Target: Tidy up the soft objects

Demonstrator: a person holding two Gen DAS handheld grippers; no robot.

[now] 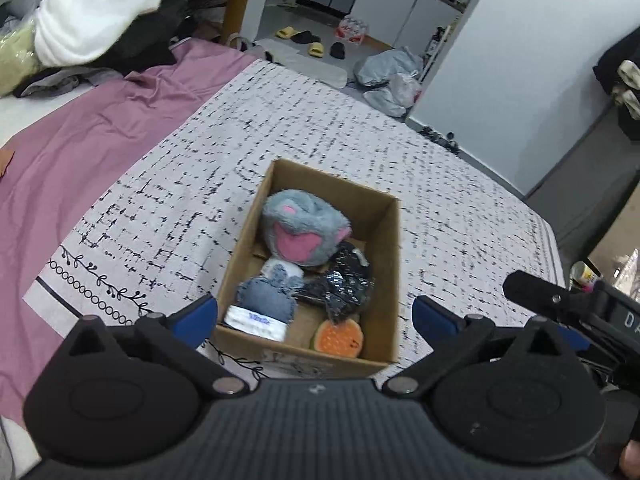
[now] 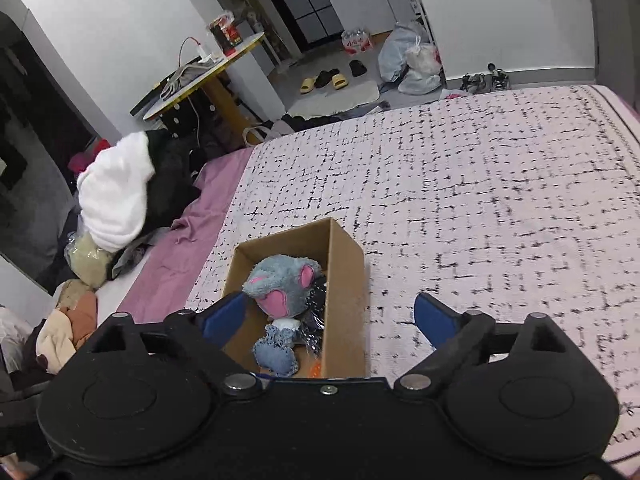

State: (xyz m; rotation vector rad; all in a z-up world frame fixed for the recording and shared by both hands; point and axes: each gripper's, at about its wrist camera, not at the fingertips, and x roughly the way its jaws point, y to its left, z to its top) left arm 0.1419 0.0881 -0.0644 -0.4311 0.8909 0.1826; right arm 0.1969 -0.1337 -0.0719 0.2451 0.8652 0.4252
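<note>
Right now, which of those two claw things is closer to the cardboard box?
Left, I think. The left gripper hovers open straddling the cardboard box with its near end between the fingers. The right gripper, also open, sits off to the box's right side.

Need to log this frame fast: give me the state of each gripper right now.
Left gripper: open, holding nothing, above the cardboard box.
Right gripper: open, holding nothing.

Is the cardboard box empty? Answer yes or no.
No: the cardboard box holds a grey plush toy, a black shiny bundle and an orange piece.
</note>
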